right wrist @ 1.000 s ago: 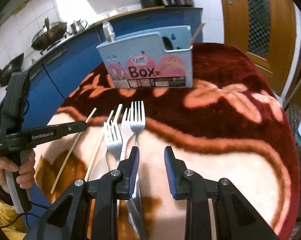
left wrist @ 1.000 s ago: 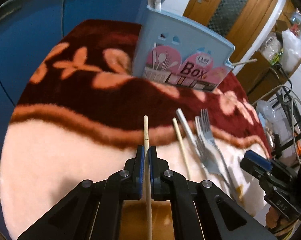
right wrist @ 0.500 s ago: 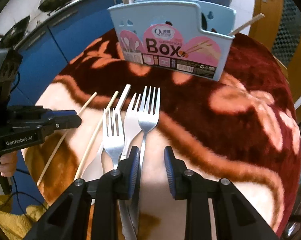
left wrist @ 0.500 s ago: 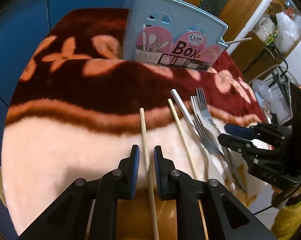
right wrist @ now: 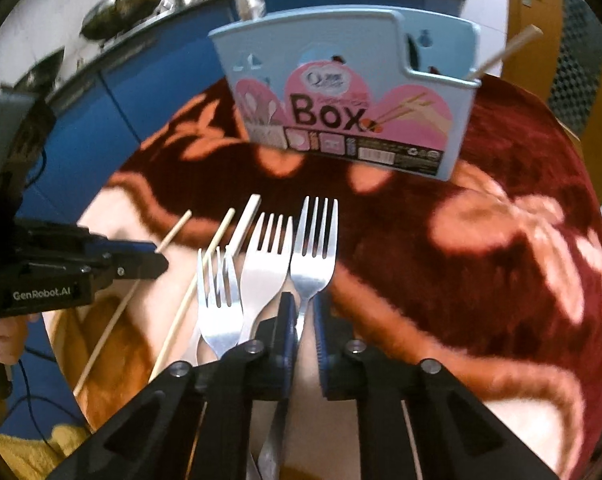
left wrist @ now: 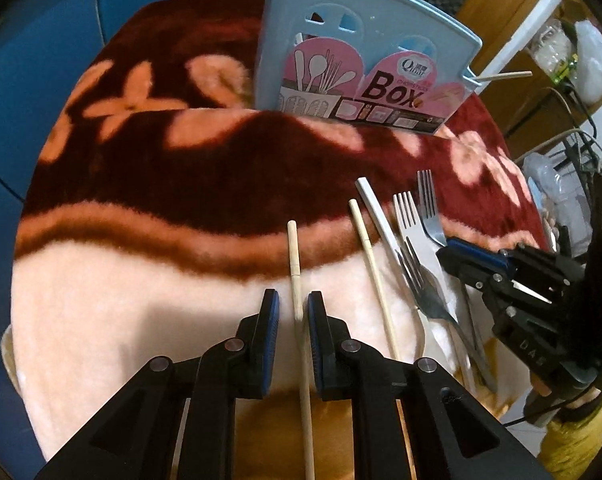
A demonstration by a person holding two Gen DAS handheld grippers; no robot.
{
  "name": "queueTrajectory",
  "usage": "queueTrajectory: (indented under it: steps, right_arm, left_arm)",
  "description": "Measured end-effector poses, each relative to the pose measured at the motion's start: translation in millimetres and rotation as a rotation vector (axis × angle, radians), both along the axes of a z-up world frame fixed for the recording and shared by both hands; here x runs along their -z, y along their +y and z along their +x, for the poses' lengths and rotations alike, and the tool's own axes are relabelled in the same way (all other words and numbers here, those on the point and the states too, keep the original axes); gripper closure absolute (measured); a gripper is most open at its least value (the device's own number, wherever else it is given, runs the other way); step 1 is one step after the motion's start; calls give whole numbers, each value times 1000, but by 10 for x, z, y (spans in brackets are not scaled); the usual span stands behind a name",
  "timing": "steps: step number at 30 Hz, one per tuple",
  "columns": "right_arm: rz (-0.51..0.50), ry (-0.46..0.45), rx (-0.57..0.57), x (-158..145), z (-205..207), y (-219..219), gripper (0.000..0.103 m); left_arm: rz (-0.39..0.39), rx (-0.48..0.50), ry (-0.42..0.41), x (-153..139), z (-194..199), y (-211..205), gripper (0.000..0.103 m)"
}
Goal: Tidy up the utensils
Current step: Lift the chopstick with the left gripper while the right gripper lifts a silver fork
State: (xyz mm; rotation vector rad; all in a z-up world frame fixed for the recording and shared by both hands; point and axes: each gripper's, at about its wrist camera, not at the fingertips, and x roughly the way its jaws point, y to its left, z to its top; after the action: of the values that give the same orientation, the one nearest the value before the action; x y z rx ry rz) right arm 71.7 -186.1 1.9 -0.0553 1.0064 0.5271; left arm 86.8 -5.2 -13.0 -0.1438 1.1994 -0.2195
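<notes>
The right claw (right wrist: 301, 312) has just been closing and is clamped on the neck of the rightmost fork (right wrist: 313, 248), which lies on the blanket-covered bench (right wrist: 481, 280) before the blue utensil box (right wrist: 341, 92). Stiff, slippery steel is judged best held there. The left claw (left wrist: 289, 312) is slightly apart around a light, rigid chopstick (left wrist: 295, 264), untouched by the pads.

Maroon floral blanket (right wrist: 481, 240) (pale-blue box (right wrist: 441, 92))

We see a plush, fuzzy blanket (left wrist: 141, 320), matt cloth; forks (right wrist: 313, 256) polished metal, glossy, at 12 o'clock of our right gripper; chopsticks (left wrist: 297, 272) pale bare wood, matt; utensil box (right wrist: 341, 92) smooth light-blue plastic with a glossy paper label; gripper fingers (left wrist: 269, 320) matt black plastic, blue rubbery pads.
</notes>
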Motion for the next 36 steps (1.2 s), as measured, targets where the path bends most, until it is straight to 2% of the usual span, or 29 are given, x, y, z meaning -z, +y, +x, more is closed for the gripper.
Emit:
queueTrajectory:
  steps: [3,6,13,19,22,27,32,36]
  right_arm:
    - [96,-41,58,-36,-37,-166,98]
    - [181,-89,98,-107,-111,-327,98]
    - [225,-266,162,-323,-276,-534,98]
    - [292,-322,189,-389,-283,-562,98]
    - [308,-340,193,-422,-299,-546,98]
    - [335,-388,203,-483,-331,-575,98]
    - [393,-422,211,-563,-366,-659,98]
    - [432,-452,220,-621,-371,-710,98]
  left_arm:
    - [7,-5,-62,4,-98,20,94]
    - [-36,-15,-109,4,-163,86,98]
    - [-142,-60,-199,-33,-294,217,99]
    - [-184,-76,-351,-301,-393,227,99]
    - [-162,-70,-423,-449,-436,207,99]
    - [-161,-56,-495,-619,-428,136,99]
    - [-197,-53,-526,-755,-402,107,99]
    - [-214,-51,-584,-886,-356,38,99]
